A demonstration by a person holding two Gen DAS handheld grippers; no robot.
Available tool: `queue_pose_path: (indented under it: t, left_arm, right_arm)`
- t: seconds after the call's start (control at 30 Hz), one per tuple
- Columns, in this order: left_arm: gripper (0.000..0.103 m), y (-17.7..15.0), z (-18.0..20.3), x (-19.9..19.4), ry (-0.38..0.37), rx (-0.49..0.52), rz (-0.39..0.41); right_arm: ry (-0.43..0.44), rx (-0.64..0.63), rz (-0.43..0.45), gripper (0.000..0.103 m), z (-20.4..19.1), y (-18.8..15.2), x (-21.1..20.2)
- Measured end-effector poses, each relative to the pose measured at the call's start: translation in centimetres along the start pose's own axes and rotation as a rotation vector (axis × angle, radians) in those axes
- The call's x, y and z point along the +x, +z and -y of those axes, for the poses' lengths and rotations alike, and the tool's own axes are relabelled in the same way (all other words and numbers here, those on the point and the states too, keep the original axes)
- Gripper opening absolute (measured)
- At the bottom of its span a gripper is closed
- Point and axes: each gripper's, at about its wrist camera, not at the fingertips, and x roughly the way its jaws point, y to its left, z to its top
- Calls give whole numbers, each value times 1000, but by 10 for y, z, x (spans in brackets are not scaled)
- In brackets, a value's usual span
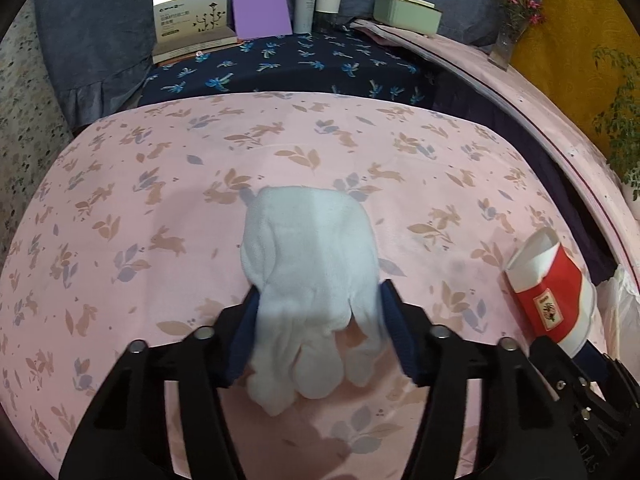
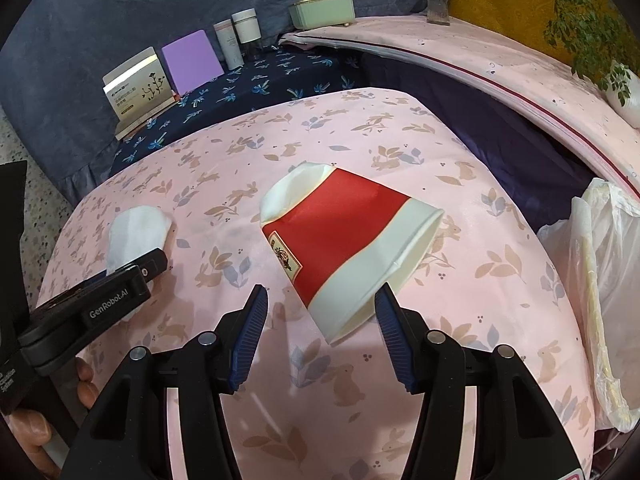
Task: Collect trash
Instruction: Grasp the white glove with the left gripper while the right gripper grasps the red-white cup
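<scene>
The left gripper (image 1: 318, 334) is seen closest, its blue fingers (image 1: 244, 340) clenched on a crumpled white tissue (image 1: 310, 264) that is spread on the pink rabbit-print desk (image 1: 120, 208); the right gripper (image 2: 322, 334) is held released, the near rim of a flattened red-and-white paper cup (image 2: 344, 244) lying between its fingers (image 2: 250, 330) untouched; a translucent plastic bag (image 2: 600, 288) is hung just beside the desk's right edge; farther back, on a dark floral cloth (image 1: 304, 66), a printed box (image 1: 192, 16), a purple card (image 1: 262, 10), two bottles (image 1: 320, 4) and a pale green tin (image 1: 406, 12) are lined up.
</scene>
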Motion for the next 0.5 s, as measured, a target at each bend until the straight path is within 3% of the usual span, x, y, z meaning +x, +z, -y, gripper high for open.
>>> queue_pose_path:
  t: [0.03,0.13,0.33,0.5]
  left_arm:
    - [39,-1,2,0,-10,1,-4]
    - [29,-4,9,-1,-28,7,-13]
    - [25,-14,26,-9,-57,19,-26]
    - [24,-26,40,-17,-76,34,-37]
  right_arm:
    - [3,-3,-1,46,-1,0,0]
    - [8,-10,-7,31,-2,-1,-1]
    - [13,3,-17,9,3,-4,-5]
    - [13,6,-7,4,9,-8,-17]
